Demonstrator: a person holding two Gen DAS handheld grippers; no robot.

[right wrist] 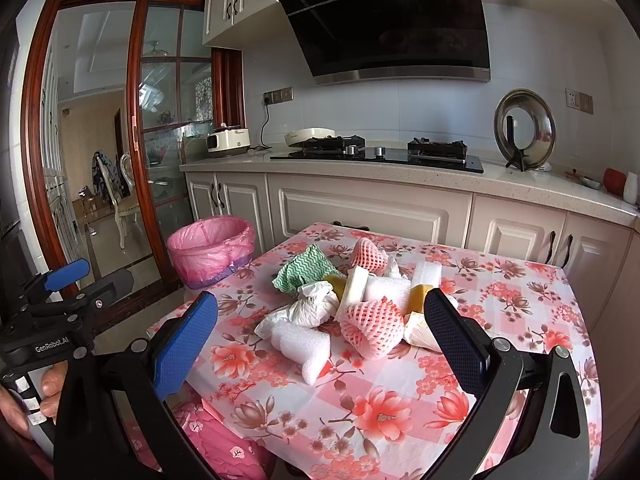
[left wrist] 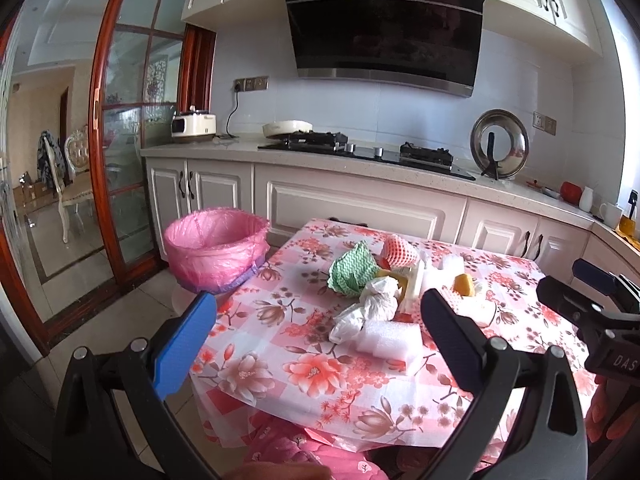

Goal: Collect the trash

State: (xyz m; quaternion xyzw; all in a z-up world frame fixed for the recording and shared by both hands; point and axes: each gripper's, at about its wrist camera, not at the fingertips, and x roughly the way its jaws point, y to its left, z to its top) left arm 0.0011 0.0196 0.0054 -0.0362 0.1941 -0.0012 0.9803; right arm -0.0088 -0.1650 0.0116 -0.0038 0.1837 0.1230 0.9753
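Pink-lined bin (left wrist: pixel 216 248) stands just beside the table (left wrist: pixel 280 364) edge.

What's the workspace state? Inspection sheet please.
Surface: table with pink floral cloth.
Job's things: trash pile mid-table: green cloth, crumpled plastic, white foam block, pink foam net; pink-lined bin left of table, on the floor.
Clutter: nothing seen beyond the pile.
Grippers: left gripper and right gripper open, empty, short of pile.
Cables: black cord from wall socket to counter.
Surroundings: stove, range hood, glass sliding door.
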